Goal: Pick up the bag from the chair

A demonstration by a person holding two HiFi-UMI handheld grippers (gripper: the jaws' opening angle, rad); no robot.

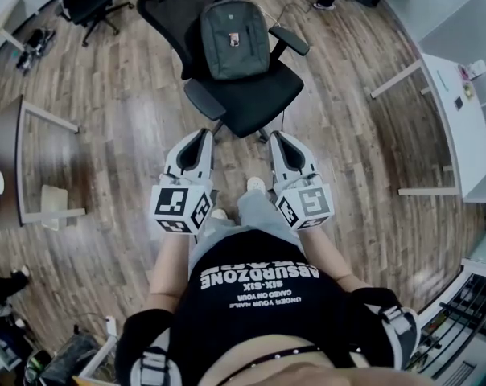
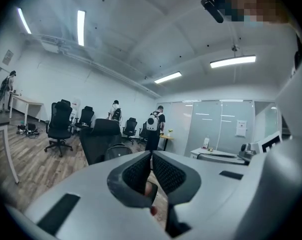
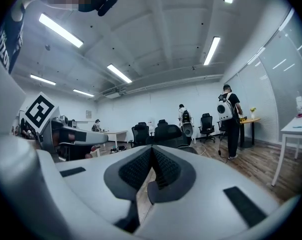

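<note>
Because the camera looks steeply down, the wearer's black printed T-shirt (image 1: 255,288) fills the lower part of the head view and hides the floor beneath. Both arms reach forward, each holding a white claw with a square-marker cube at its back. The left claw (image 1: 202,135) and the right claw (image 1: 276,136) point at a black office chair (image 1: 255,99) just ahead on a wood floor (image 1: 122,95), near the chair but apart from it.

A dark grey bag (image 1: 233,37) stands upright on the chair's seat, leaning on the backrest. It appears closed, so its contents cannot be seen. The seat hides most of the chair's base.

Seen from the left claw (image 2: 151,154), the two ribbed pads meet at the tips with nothing between them. Above the claw only the rounded top of the bag (image 2: 117,151) and the chair (image 2: 103,134) back show; the rest is hidden.

Seen from the right claw (image 3: 151,149), the pads are likewise pressed together and empty. The chair (image 3: 170,134) rises just past them.

A white counter (image 1: 460,127) is cut off at the right edge of the head view; the small items on it are too small to identify. Two people wearing backpacks (image 2: 154,128) stand far across the office.
</note>
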